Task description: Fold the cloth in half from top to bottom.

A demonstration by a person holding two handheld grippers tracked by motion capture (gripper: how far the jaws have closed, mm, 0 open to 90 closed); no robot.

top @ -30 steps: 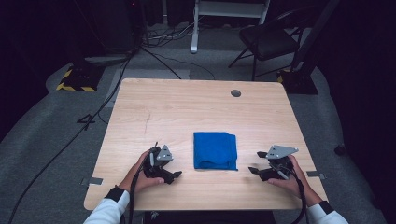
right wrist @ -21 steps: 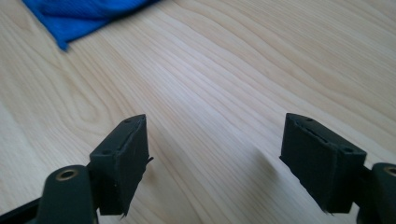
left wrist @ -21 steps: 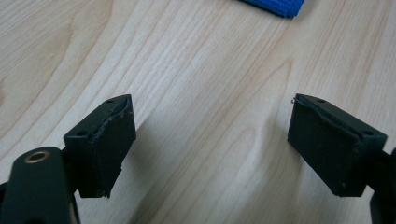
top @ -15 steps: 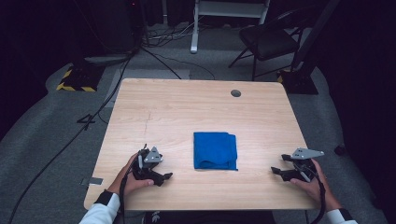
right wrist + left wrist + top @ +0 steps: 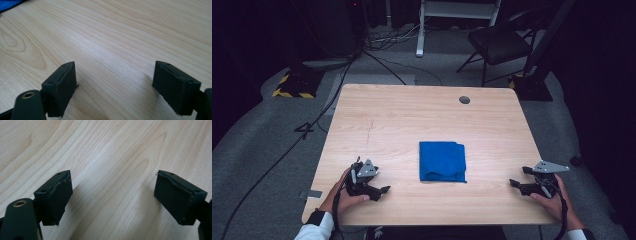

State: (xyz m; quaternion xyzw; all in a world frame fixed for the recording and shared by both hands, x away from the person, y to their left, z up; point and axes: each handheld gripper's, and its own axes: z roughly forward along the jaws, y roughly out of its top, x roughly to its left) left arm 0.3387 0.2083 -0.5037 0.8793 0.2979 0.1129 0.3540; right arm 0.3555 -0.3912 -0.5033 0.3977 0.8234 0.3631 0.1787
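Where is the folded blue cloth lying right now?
In the high view, the blue cloth lies near the table's front edge, between the left gripper and right gripper, touching neither.

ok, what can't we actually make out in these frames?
- Blue cloth: high view shows its top; the layers and underside are hidden by its own folds. In the right gripper view it is cut off by the top-left corner.
- Small dark disc near the table's far edge: too small to identify.
- Room behind the table: too dark.
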